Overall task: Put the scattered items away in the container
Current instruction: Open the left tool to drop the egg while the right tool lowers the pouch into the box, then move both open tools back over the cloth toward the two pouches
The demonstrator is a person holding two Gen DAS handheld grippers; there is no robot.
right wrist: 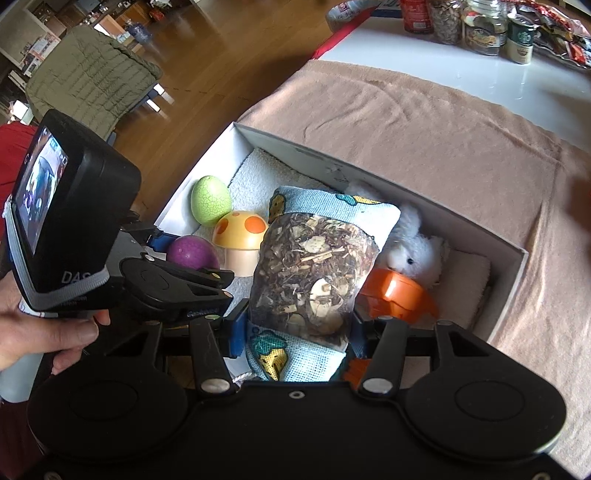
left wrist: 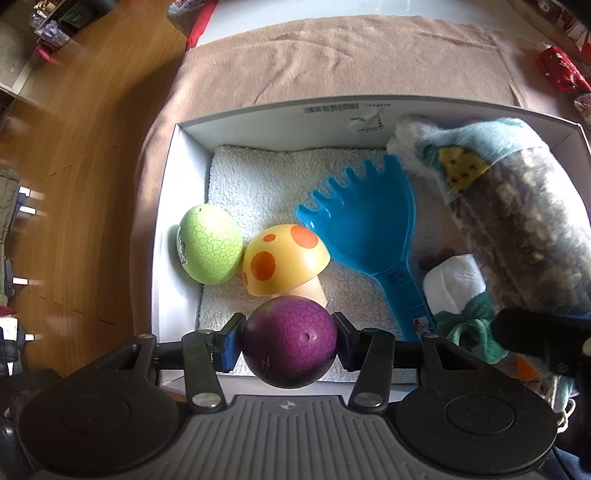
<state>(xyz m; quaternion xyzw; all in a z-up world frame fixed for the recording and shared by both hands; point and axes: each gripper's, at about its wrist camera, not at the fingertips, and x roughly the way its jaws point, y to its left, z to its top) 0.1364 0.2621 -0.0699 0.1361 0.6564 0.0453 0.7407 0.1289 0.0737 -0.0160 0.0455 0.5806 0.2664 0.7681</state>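
Observation:
A white box (left wrist: pixel 166 206) lined with a white towel stands on a tan cloth. My left gripper (left wrist: pixel 290 341) is shut on a purple egg (left wrist: pixel 290 341) just above the box's near edge; it also shows in the right wrist view (right wrist: pixel 192 253). My right gripper (right wrist: pixel 297 332) is shut on a light-blue pouch of dried herbs (right wrist: pixel 314 266), held over the box's right part (left wrist: pixel 517 214). In the box lie a green egg (left wrist: pixel 210 247), a yellow spotted mushroom (left wrist: pixel 284 258), a blue toy rake (left wrist: pixel 365 229) and a white plush duck (right wrist: pixel 413 251).
The tan cloth (right wrist: pixel 424 122) covers the table around the box. Jars and cups (right wrist: pixel 480 26) stand at the table's far edge. Wooden floor (left wrist: pixel 92 147) lies to the left, with a green padded item (right wrist: pixel 85 85) on it.

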